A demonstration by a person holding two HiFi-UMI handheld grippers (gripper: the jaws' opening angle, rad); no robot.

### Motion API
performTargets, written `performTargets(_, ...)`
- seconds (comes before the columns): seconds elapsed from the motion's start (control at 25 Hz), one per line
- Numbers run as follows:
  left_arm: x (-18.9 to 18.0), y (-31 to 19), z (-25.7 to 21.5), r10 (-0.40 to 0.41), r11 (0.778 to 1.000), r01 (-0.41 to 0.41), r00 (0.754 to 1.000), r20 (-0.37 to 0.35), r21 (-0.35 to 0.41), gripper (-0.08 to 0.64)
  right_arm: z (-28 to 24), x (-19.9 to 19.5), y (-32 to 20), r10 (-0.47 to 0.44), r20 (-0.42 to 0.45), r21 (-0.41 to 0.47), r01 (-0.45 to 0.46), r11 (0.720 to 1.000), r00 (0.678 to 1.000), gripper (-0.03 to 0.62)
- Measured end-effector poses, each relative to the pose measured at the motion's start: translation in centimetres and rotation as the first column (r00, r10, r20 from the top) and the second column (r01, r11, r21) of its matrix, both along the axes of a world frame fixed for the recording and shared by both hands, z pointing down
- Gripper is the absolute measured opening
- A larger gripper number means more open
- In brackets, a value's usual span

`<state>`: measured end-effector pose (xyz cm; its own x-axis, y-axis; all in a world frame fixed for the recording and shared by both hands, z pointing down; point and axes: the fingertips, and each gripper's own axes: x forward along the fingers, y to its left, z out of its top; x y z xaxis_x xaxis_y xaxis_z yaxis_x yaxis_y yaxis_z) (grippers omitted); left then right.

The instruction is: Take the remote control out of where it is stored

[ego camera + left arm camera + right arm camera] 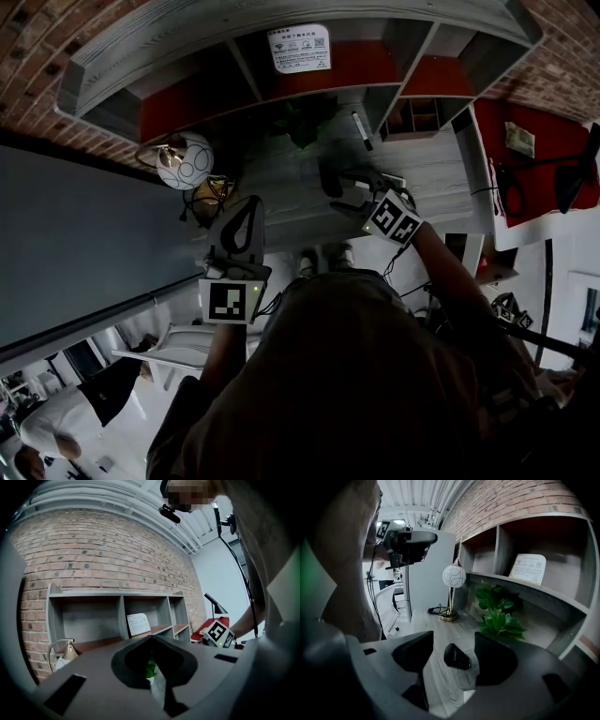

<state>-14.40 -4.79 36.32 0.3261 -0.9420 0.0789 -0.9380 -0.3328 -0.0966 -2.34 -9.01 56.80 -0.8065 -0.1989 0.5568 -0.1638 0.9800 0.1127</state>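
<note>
The right tongs stand wide and tilt down toward the counter. The remote control lies on the counter between the two jaws. It is a dark bar with its keys showing, and it sits nearer the right jaw than the left. Neither pad presses on it. Just past these tongs and to their right, a green plant stands at the foot of the shelf. Farther ahead and to the left, a lamp with a round white globe rises from a brass foot, and a black cable is curled beside it. A white card leans in a shelf compartment above the plant.

The left tongs are held level, well apart from the right tongs. Their jaws are closed tip to tip and hold nothing. Far ahead of them the shelf backs onto a brick wall.
</note>
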Motion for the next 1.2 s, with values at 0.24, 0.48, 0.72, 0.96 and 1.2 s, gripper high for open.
performTargets(0.24,-0.6,0.4,0.6,0.002,1.0,-0.002,1.0,0.008,-0.012,0.011,4.6,0.2,0.5,-0.03,-0.117,0.027,0.034,0.999,0.993,0.262)
performTargets(0.48,-1.3,0.4,0.9,0.0,1.0,0.0,1.0,0.007,-0.026,0.011,7.3,-0.7,0.3,-0.07,-0.2,0.07,0.086,0.994,0.977,0.262)
performTargets(0.72,-2.0,0.7,1.3,-0.015,0.999,0.015,1.0,0.013,-0.039,0.011,9.4,-1.4,-0.2,-0.082,-0.232,0.068,0.1,0.993,0.969,0.262)
performTargets(0.96,-2.8,1.2,1.6,-0.031,0.998,0.032,0.999,0.015,-0.049,0.011,10.5,-1.8,-0.8,-0.067,-0.25,0.077,0.088,0.993,0.966,0.262)
performTargets(1.2,-3.0,1.2,1.6,-0.033,0.998,0.034,0.999,0.019,-0.051,0.011,11.2,-1.8,-1.3,-0.039,-0.267,0.108,0.07,0.992,0.963,0.238)
